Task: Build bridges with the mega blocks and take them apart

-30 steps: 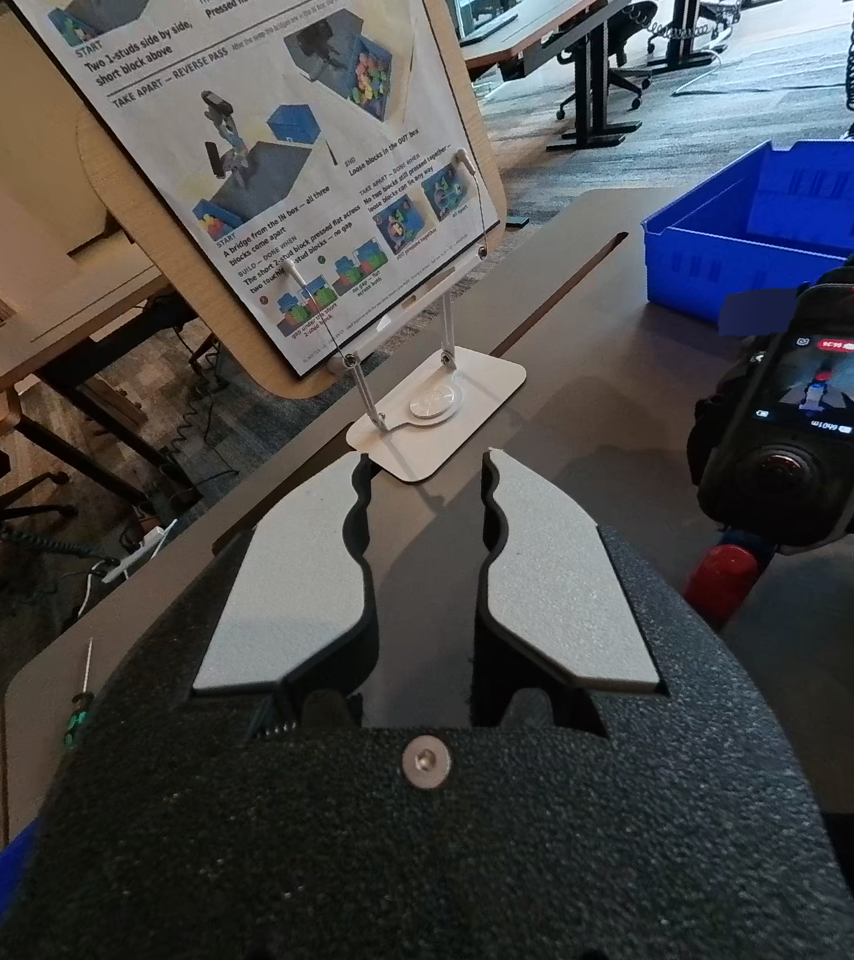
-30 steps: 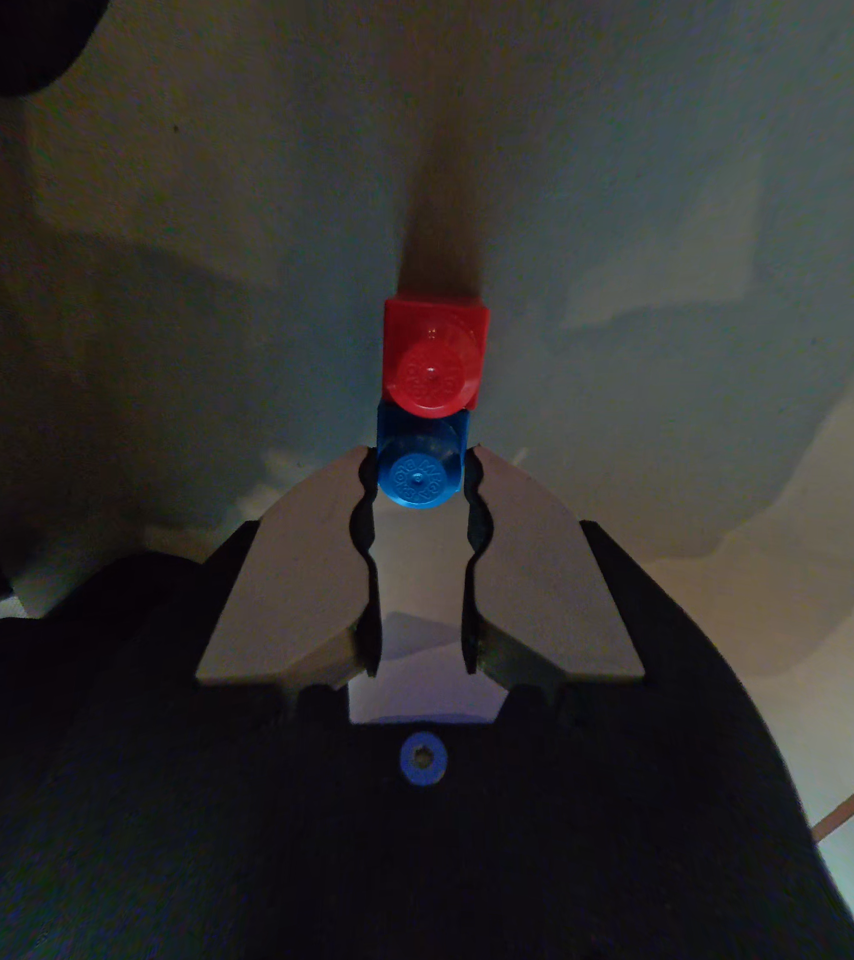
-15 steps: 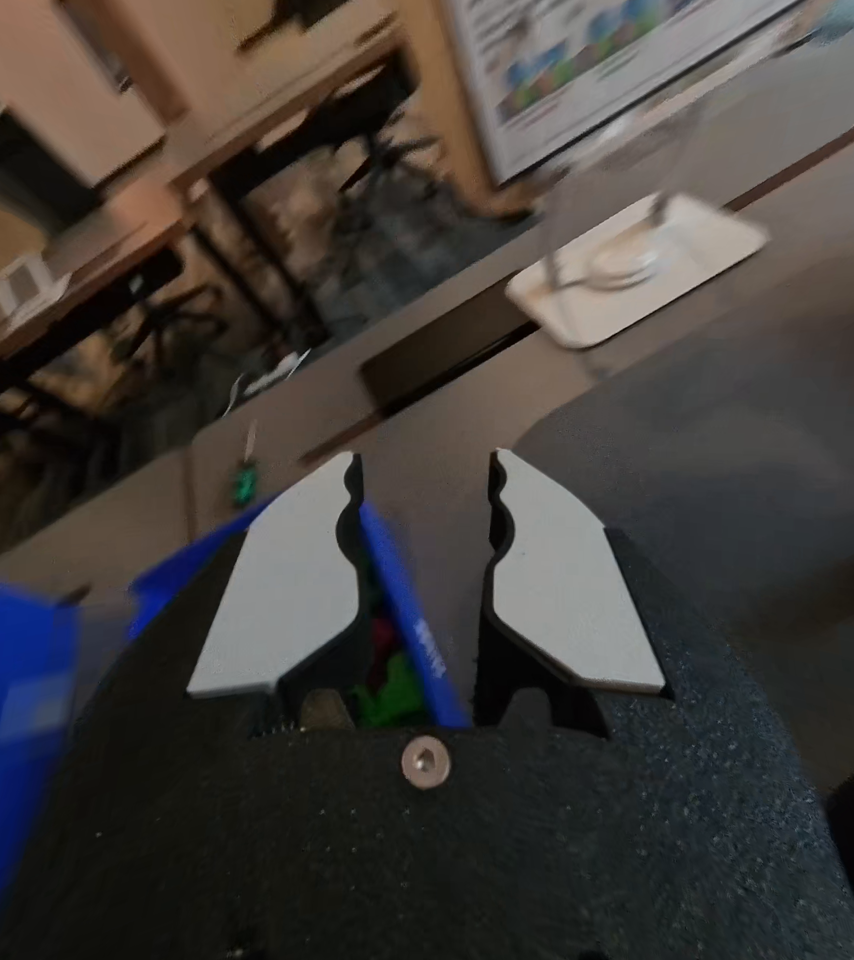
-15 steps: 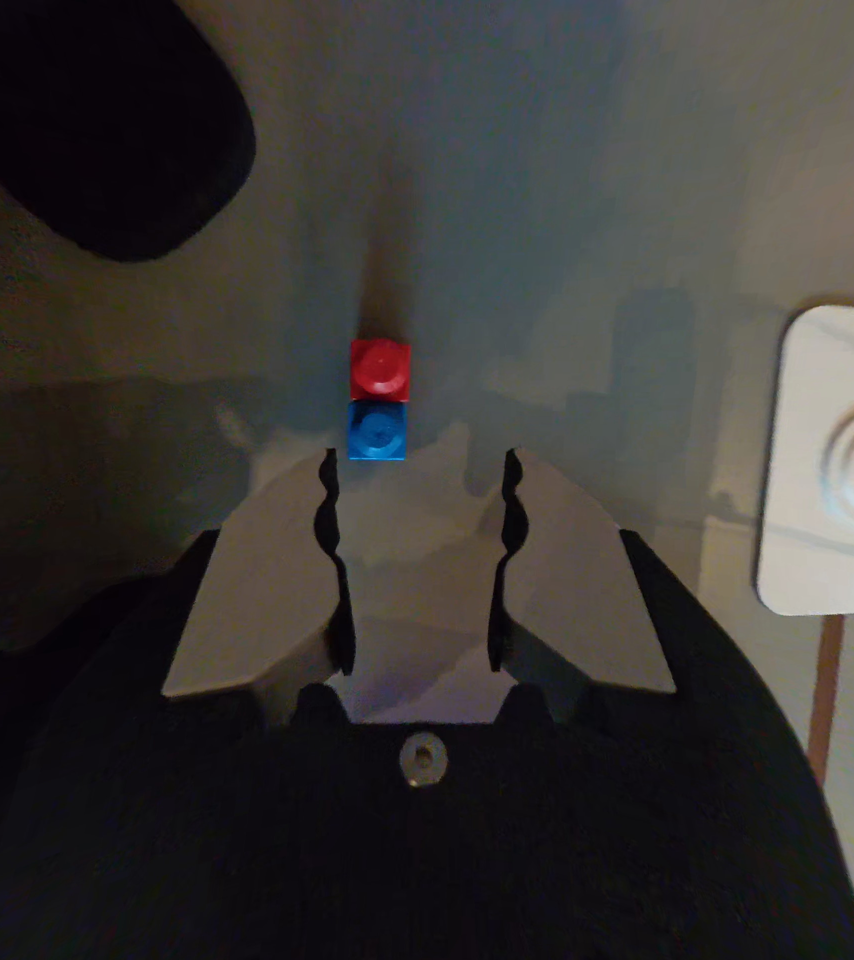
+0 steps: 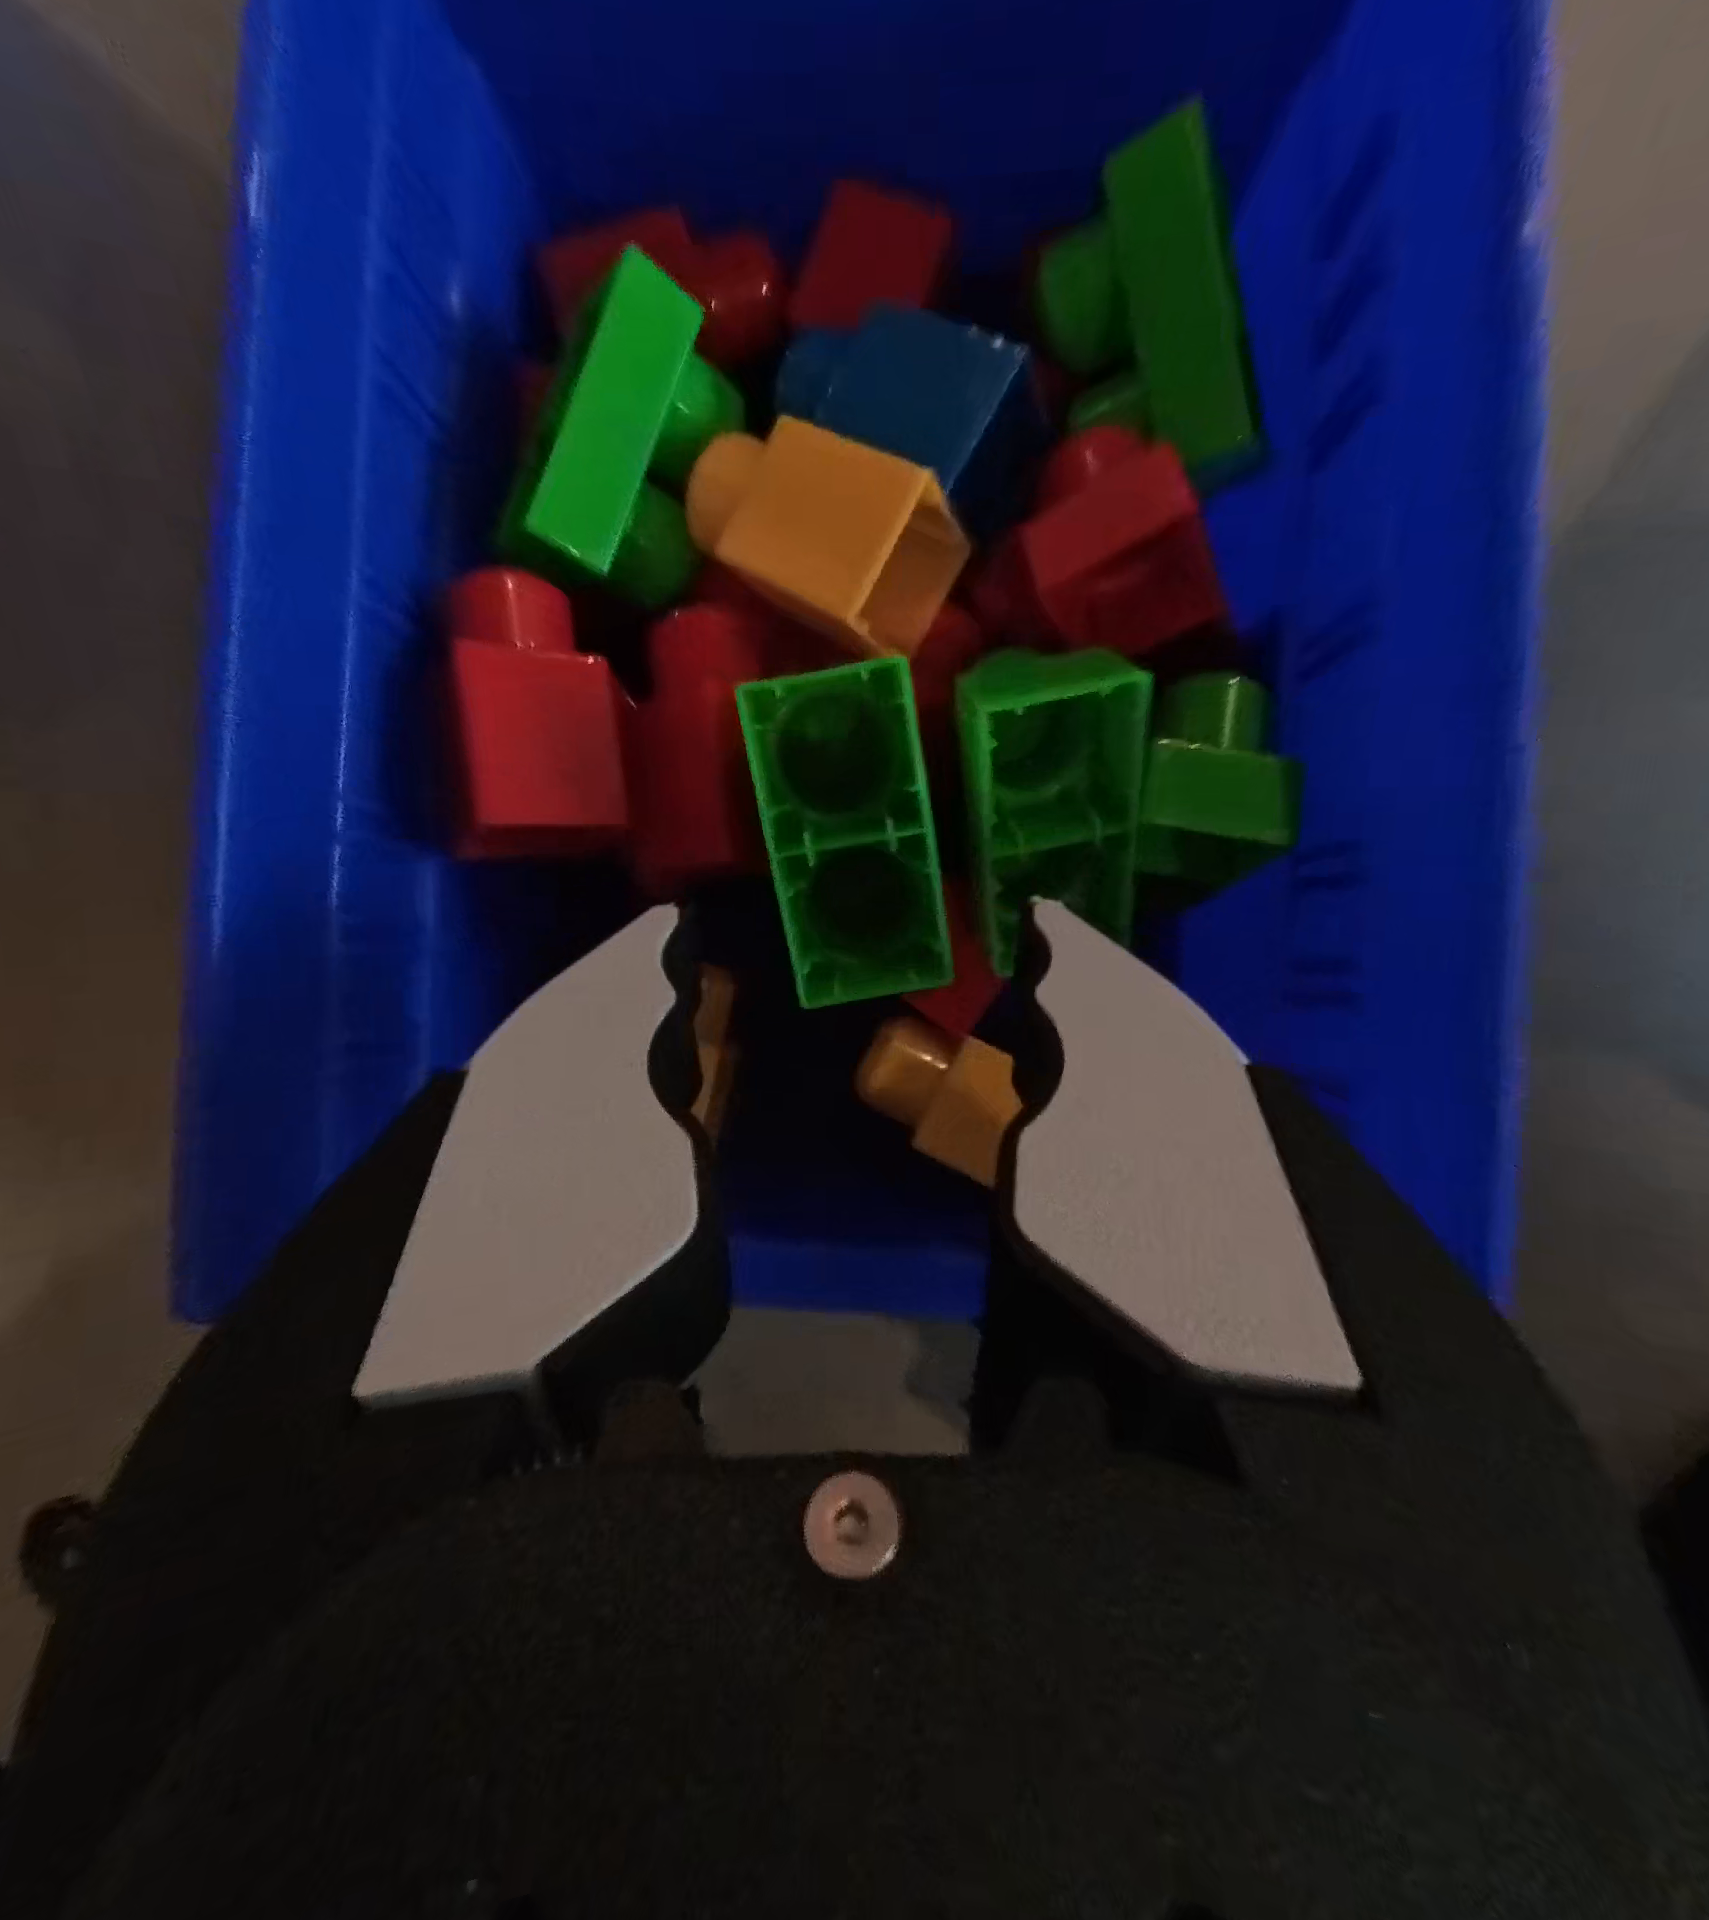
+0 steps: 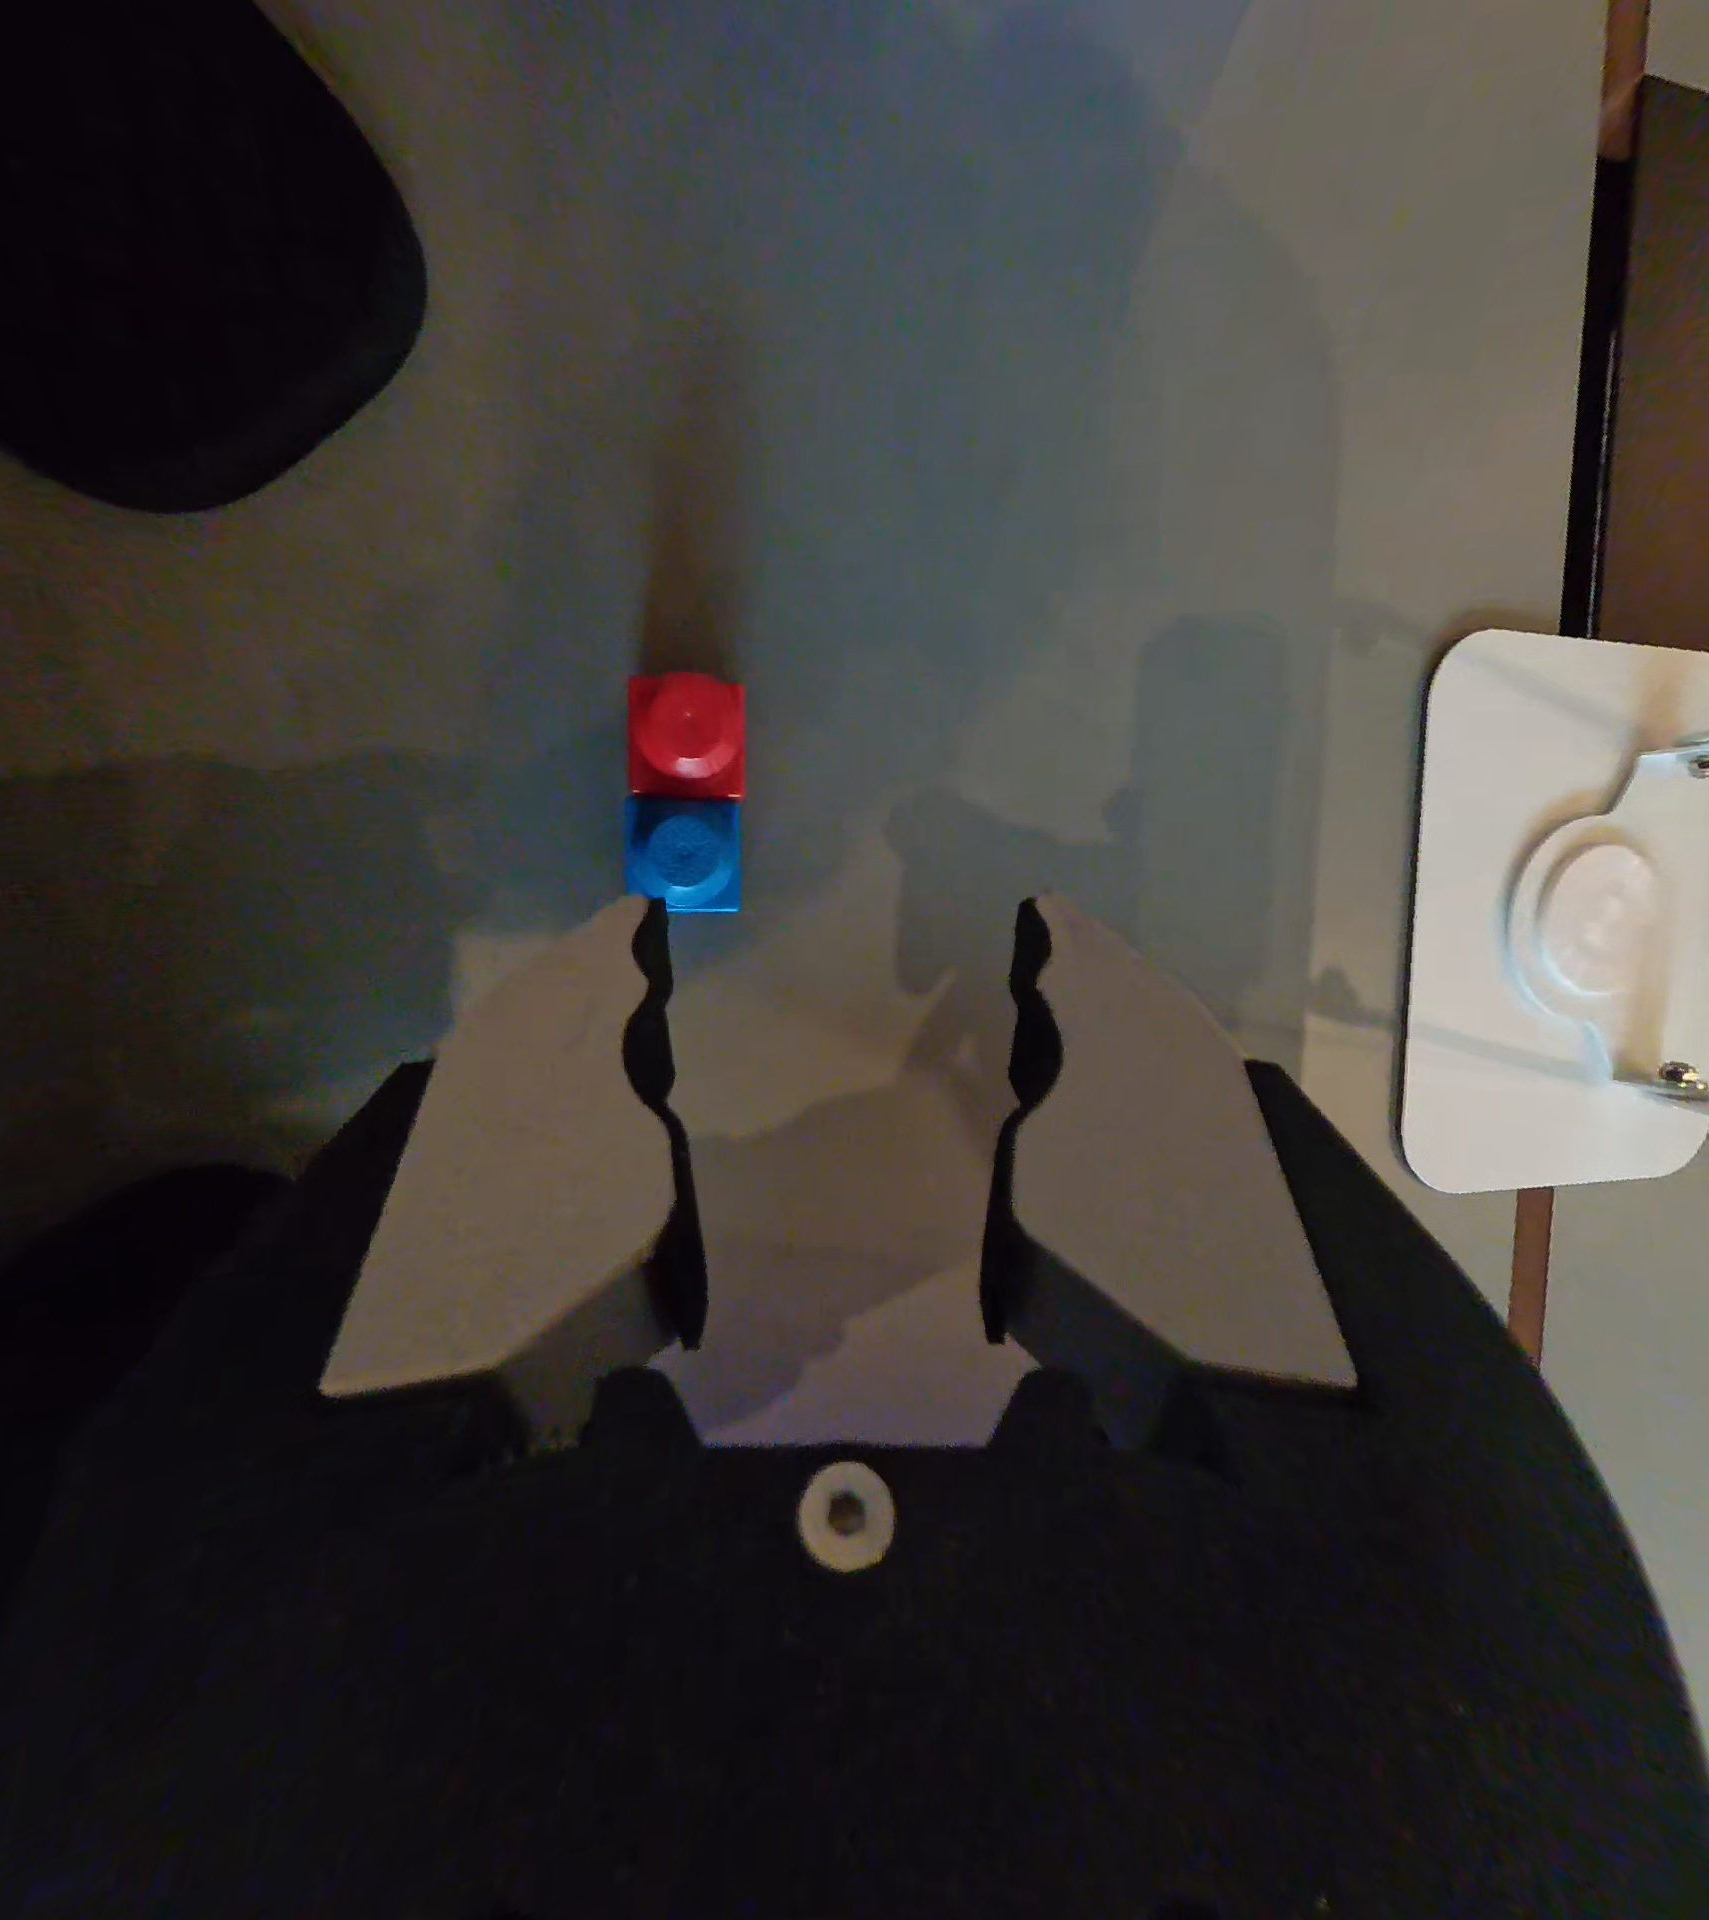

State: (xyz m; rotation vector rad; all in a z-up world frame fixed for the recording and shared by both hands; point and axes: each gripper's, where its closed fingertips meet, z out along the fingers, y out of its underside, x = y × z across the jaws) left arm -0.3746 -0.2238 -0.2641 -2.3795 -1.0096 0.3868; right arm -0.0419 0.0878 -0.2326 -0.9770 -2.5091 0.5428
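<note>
Jaws on both grippers stand wide apart and grip nothing. Left gripper (image 5: pixel 855 914) hangs over a blue bin (image 5: pixel 330 665) of loose blocks, its tips framing an upturned green two-stud block (image 5: pixel 845 842) whose hollow underside faces the camera; a second green block (image 5: pixel 1052 790) lies just beside it, a yellow block (image 5: pixel 829 520) and red blocks (image 5: pixel 528 727) are heaped farther in, and a small yellow one (image 5: pixel 943 1091) sits near the right tip. Judging by that line-up, the green two-stud piece is the likely next pick, a span for the bridge.

Right gripper (image 6: pixel 834 914) hovers above the grey tabletop (image 6: pixel 933 416), where a red block (image 6: pixel 686 736) and a blue block (image 6: pixel 682 854) stand studs up and touching side by side, the blue one just beyond the left tip. Set flush like that, they look ready as piers for a block pressed across both. A white stand base (image 6: pixel 1556 914) rests well off to the right.

No brand name or label can be read; moulded marks on the studs are too small to tell.
</note>
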